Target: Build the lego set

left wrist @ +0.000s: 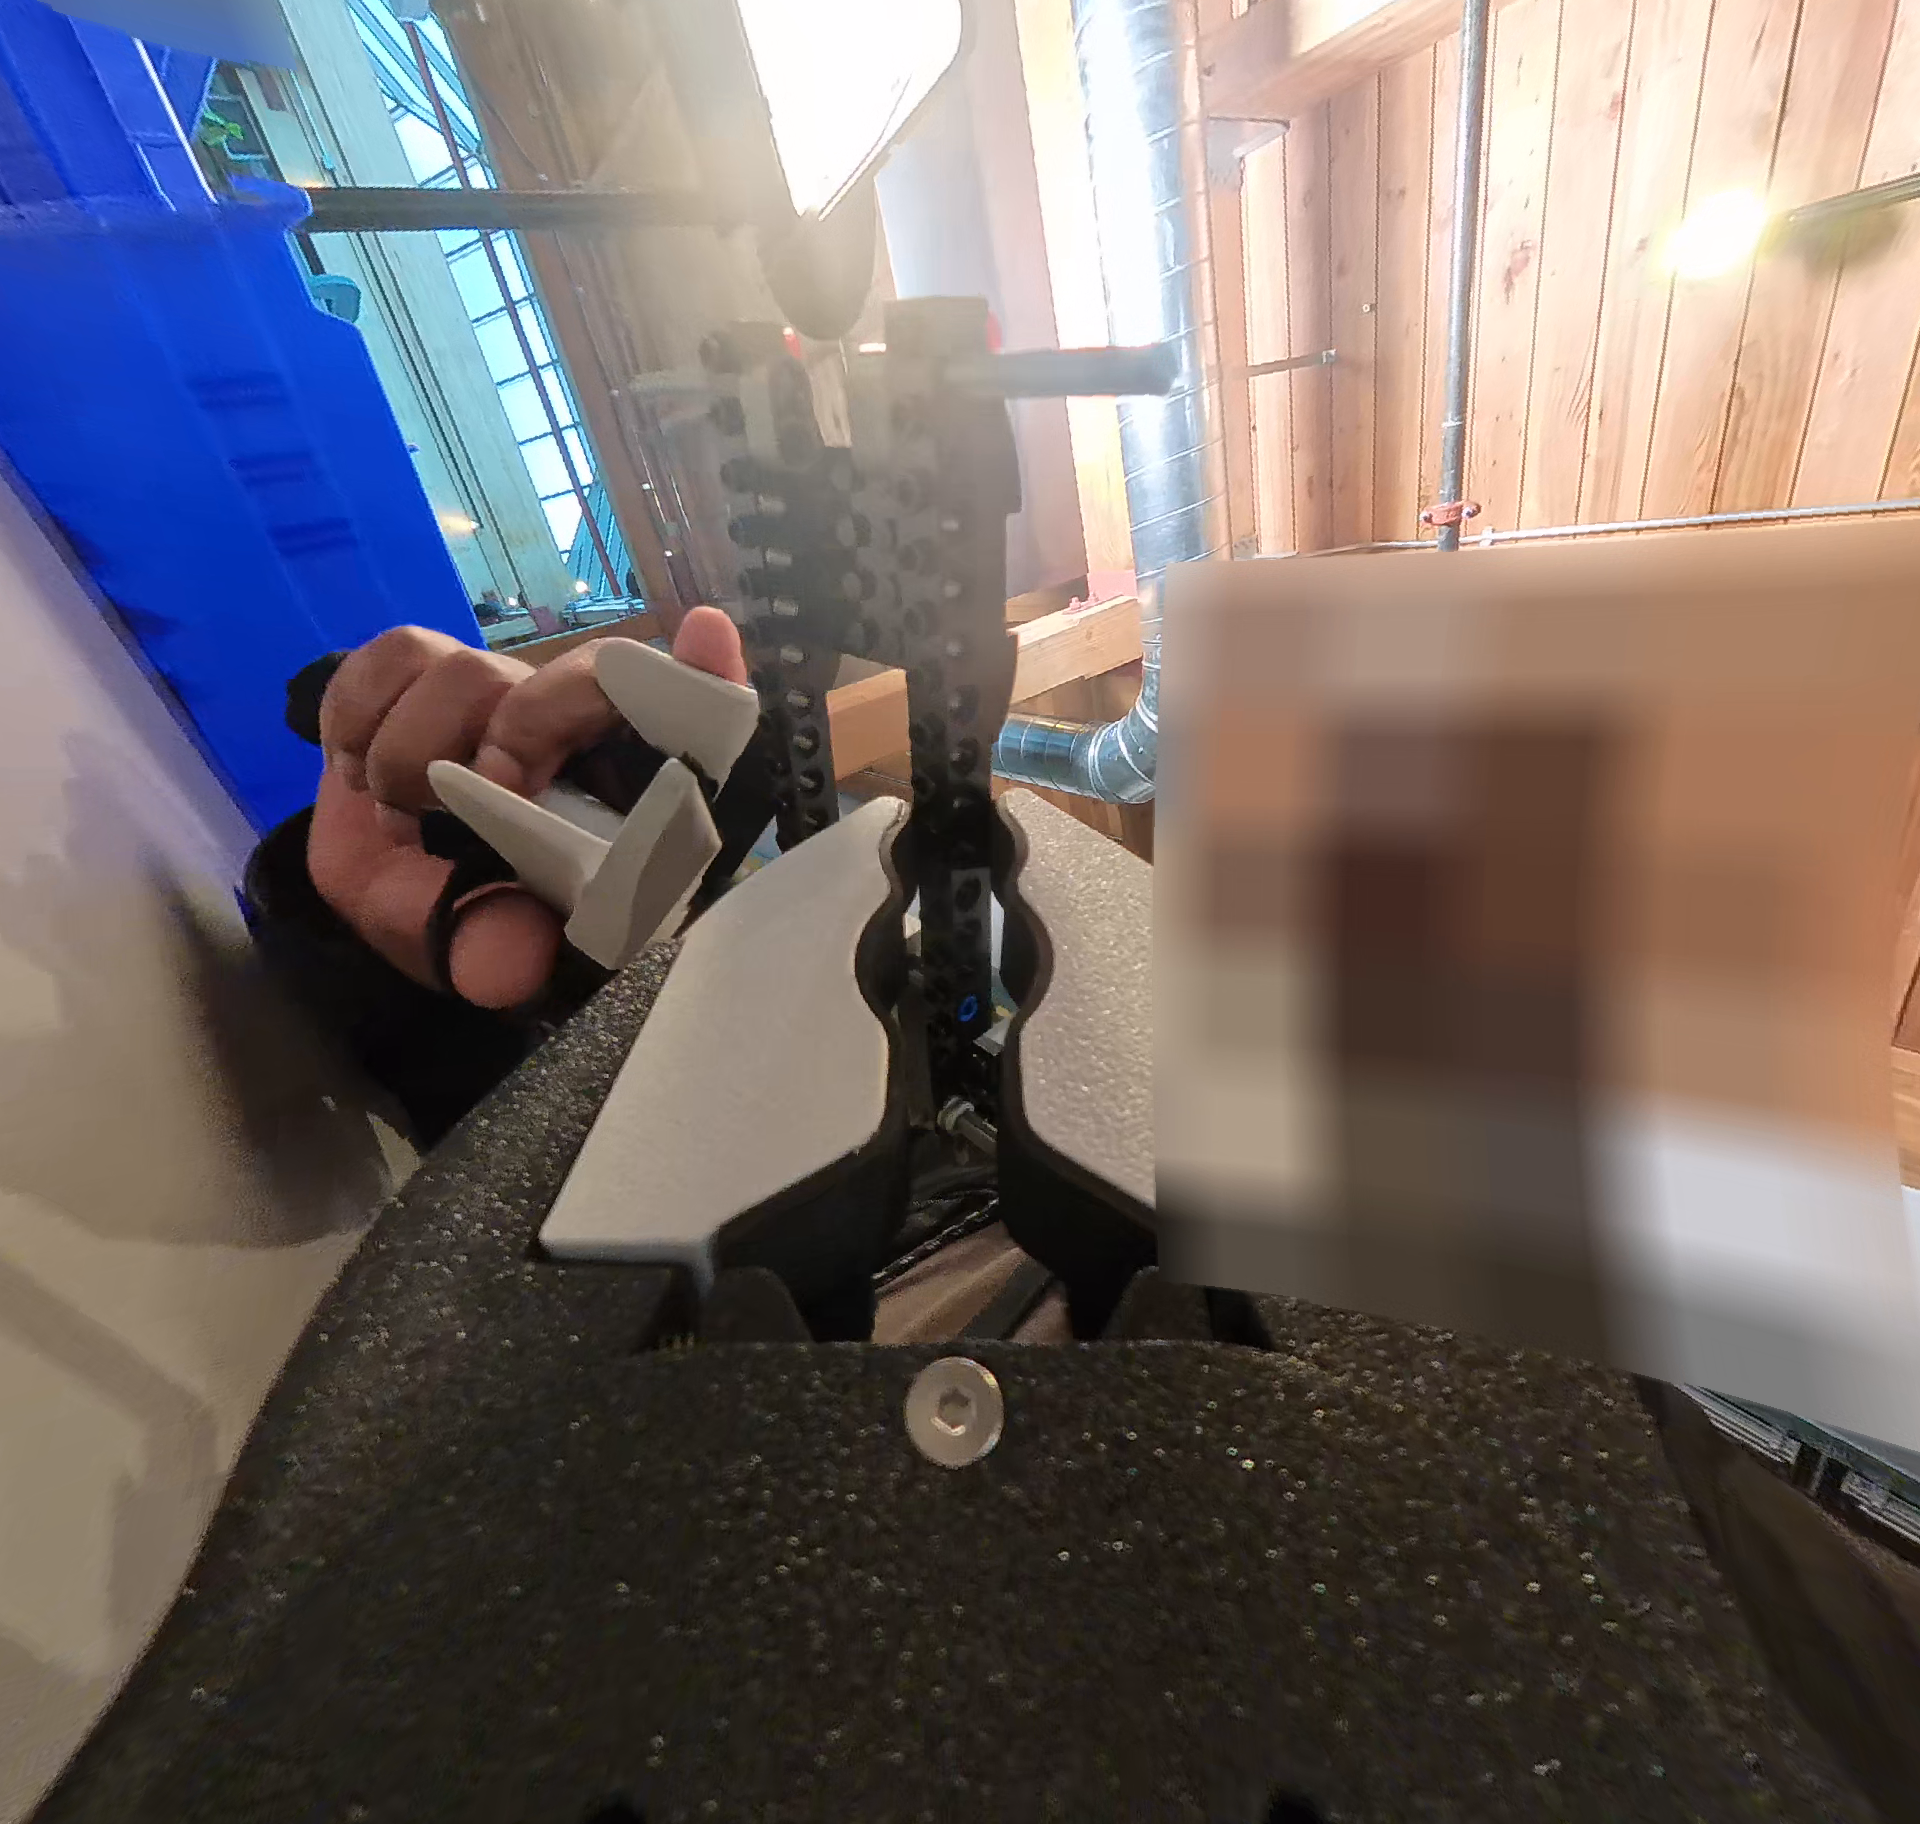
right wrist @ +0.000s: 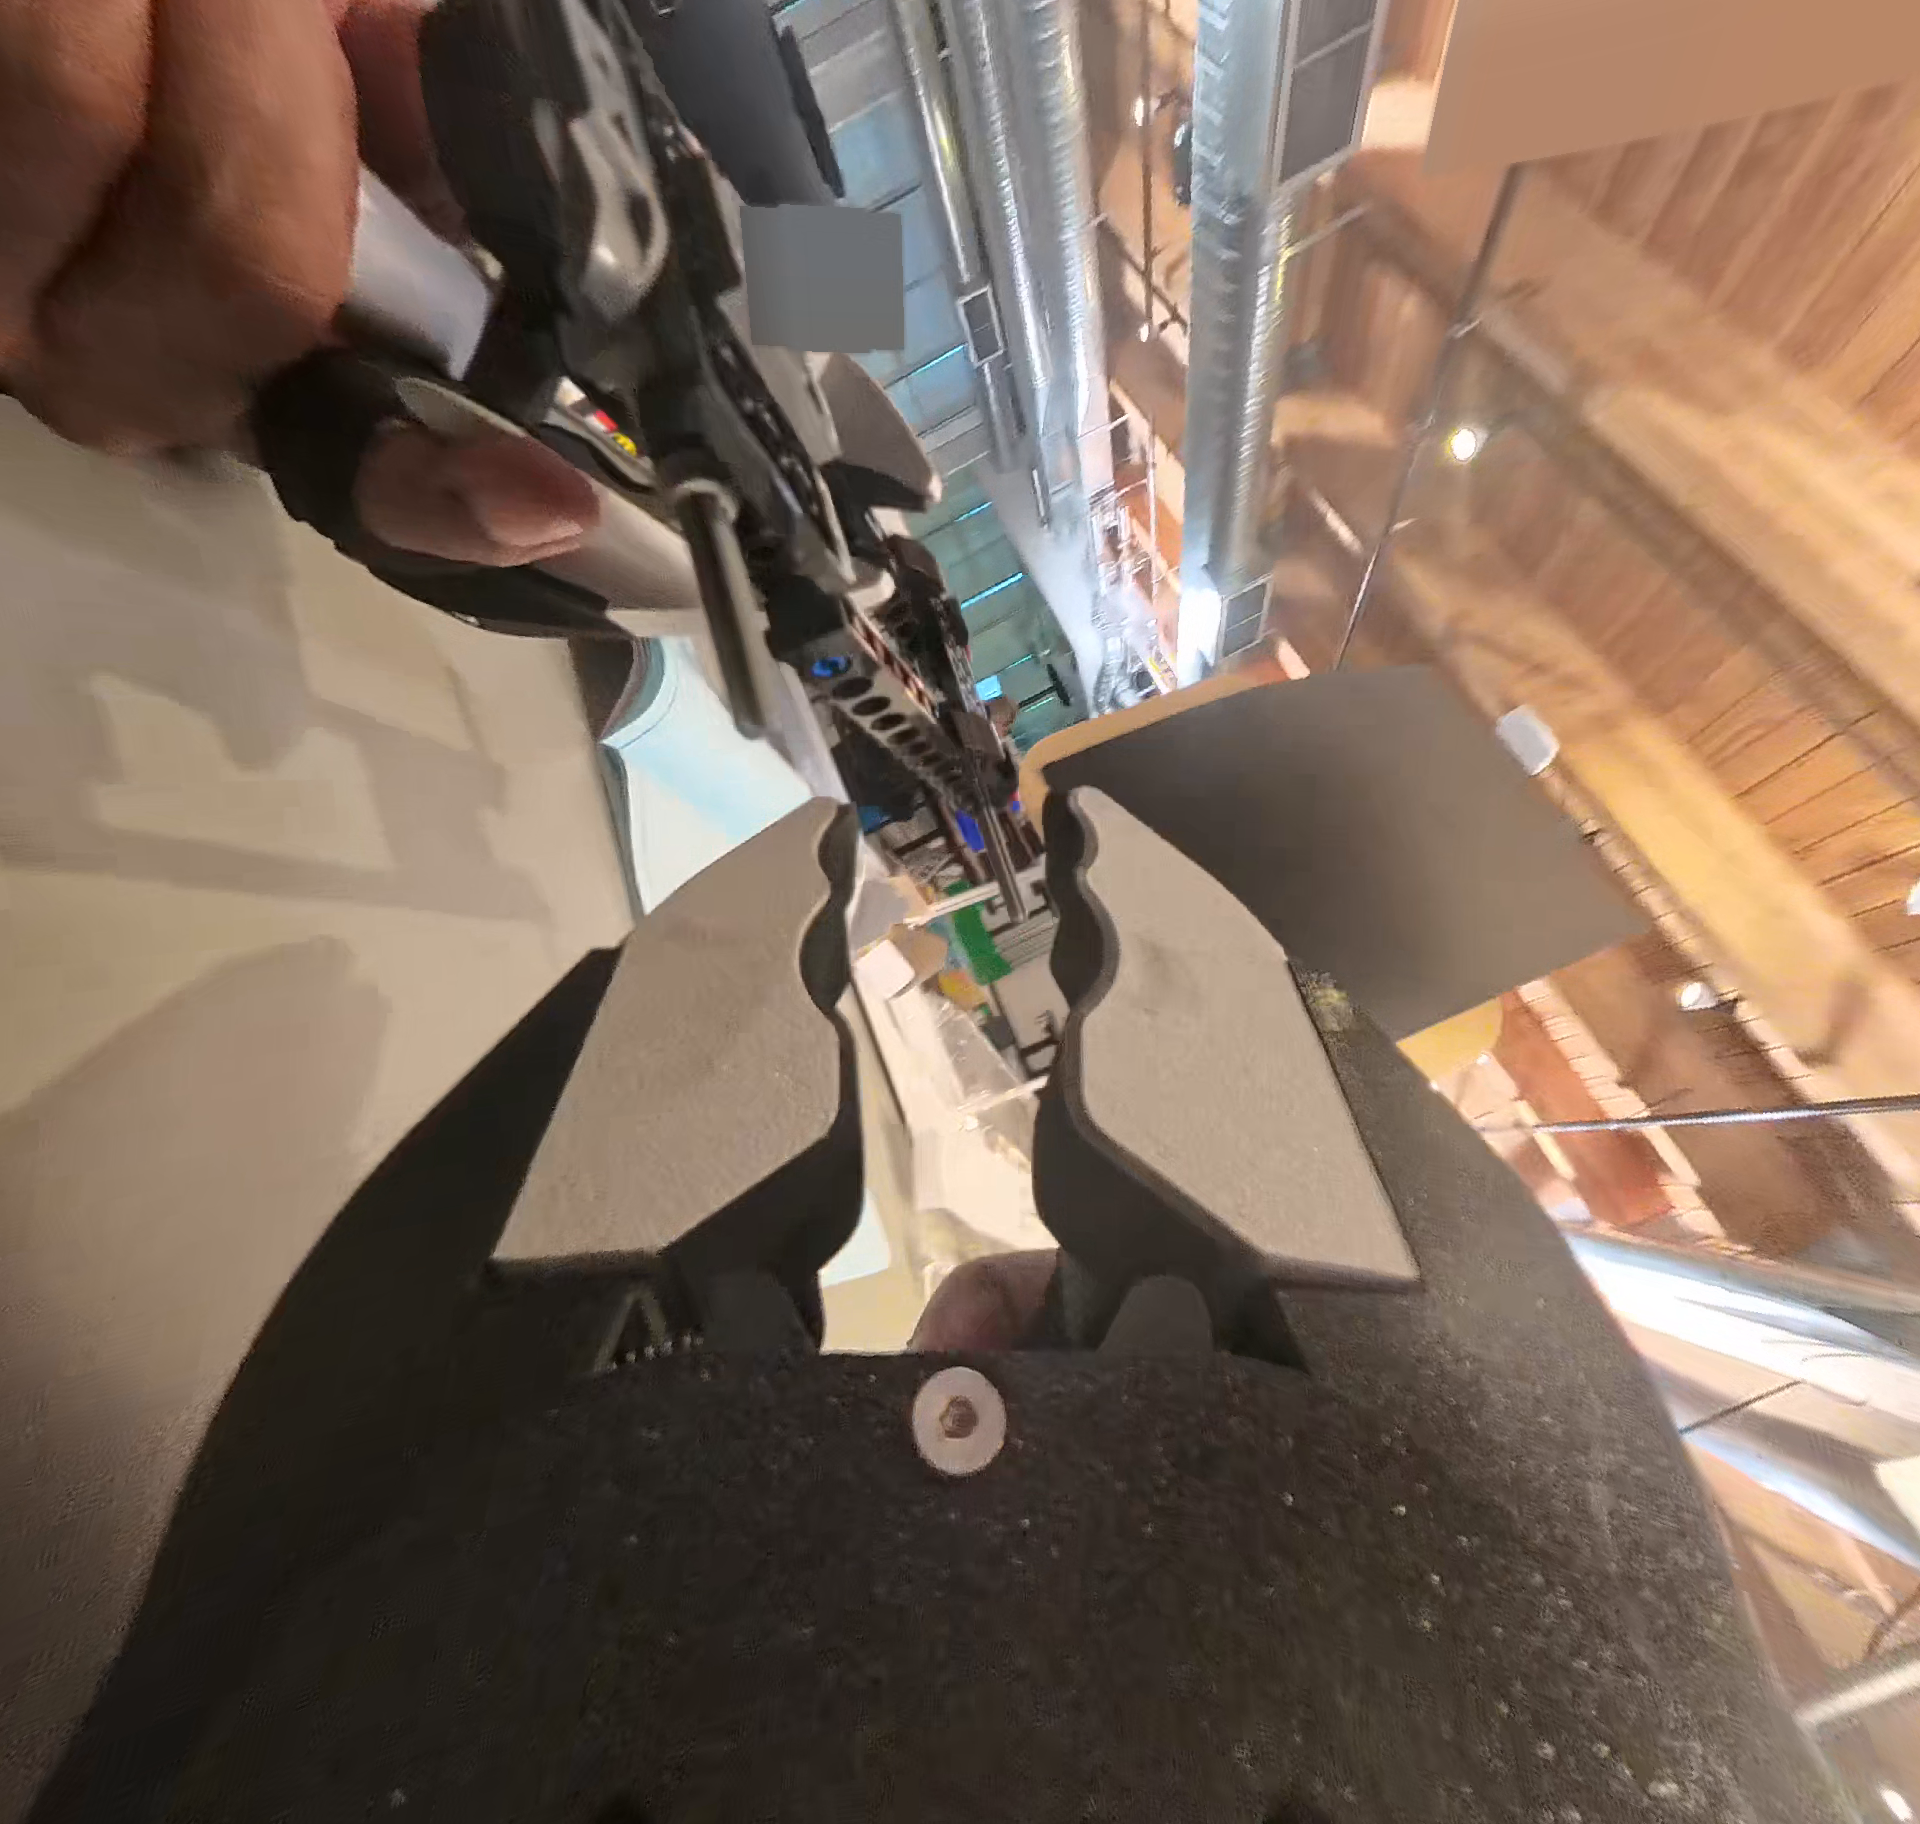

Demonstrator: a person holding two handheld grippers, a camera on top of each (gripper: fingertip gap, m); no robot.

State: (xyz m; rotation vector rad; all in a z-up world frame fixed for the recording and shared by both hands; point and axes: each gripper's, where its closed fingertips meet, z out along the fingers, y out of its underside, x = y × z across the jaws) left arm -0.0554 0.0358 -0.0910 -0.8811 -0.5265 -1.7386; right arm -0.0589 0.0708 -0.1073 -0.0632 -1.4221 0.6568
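Note:
My left gripper (left wrist: 956, 818) is shut on the lower end of a black toy-brick model made of perforated beams (left wrist: 873, 527). The model rises ahead of the jaws, with a grey axle (left wrist: 1070, 369) sticking out near its top. My right gripper (left wrist: 675, 787), held in a hand (left wrist: 416, 798), sits at the model's left side in the left wrist view. In the right wrist view the right gripper (right wrist: 945, 818) is open. The model's far end (right wrist: 904, 725) and a thin grey rod (right wrist: 1003, 870) lie between its fingertips, with a gap on the left side. The left gripper's hand (right wrist: 156, 164) is at the upper left.
A blue plastic crate (left wrist: 156, 424) stands close on the left. A bright lamp panel (left wrist: 831, 39), a silver duct (left wrist: 1143, 320) and wooden boards (left wrist: 1610, 268) are behind. A dark flat panel (right wrist: 1351, 818) lies just beyond my right finger.

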